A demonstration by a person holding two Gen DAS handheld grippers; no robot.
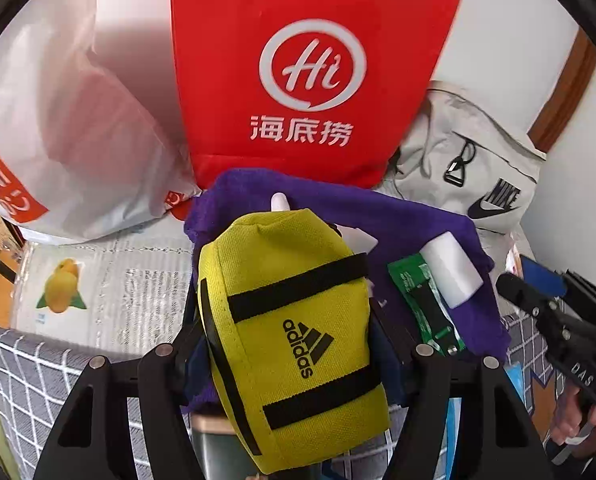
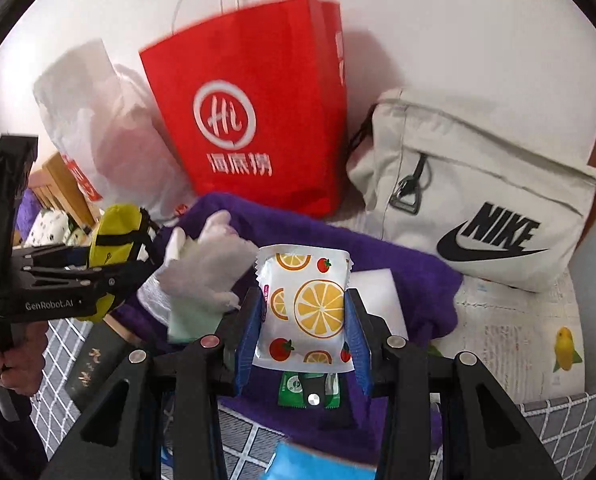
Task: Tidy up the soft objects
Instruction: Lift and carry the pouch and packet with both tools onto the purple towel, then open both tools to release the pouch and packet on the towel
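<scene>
Two grippers, two soft loads
Left gripper (image 1: 289, 320) pinches a yellow pouch (image 1: 293, 344); right gripper (image 2: 304, 316) pinches a fruit-print packet (image 2: 304, 308), frame centre.

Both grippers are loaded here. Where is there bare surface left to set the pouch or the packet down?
Free: the printed sheet left of the purple towel, below the white plastic bag; another printed patch between the towel and the Nike bag. Crowded: the towel, strewn with a glove, foam block and green packet.
</scene>
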